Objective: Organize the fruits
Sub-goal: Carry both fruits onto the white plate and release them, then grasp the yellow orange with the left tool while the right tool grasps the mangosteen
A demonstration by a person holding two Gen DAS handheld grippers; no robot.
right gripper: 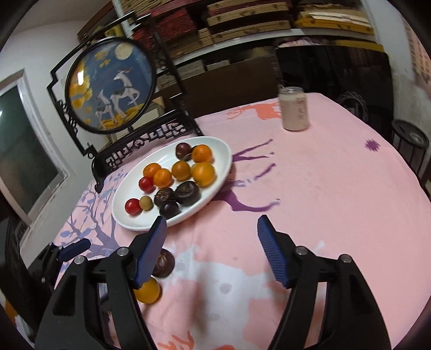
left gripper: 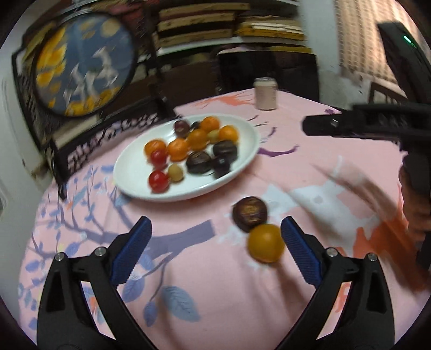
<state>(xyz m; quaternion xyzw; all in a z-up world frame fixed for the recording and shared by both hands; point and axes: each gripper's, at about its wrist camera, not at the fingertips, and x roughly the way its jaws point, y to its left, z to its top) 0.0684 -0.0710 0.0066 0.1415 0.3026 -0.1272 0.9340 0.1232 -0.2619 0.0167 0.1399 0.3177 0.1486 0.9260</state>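
This looks like a room in a home. The surface wears a pink cloth (right gripper: 323,188) with deer and trees, and holds a white plate (right gripper: 218,172) of fruit. Behind stand a round deer picture (right gripper: 113,83) and shelves (right gripper: 242,24) of stacked mats.

plate (right gripper: 221,161): glossy white ceramic | tablecloth (right gripper: 323,188) under plate: matt printed cloth | gripper pads (left gripper: 301,250): ribbed blue rubbery | orange fruit (left gripper: 266,243) near plate: smooth, slight sheen | can (right gripper: 294,109) beyond plate: smooth metal
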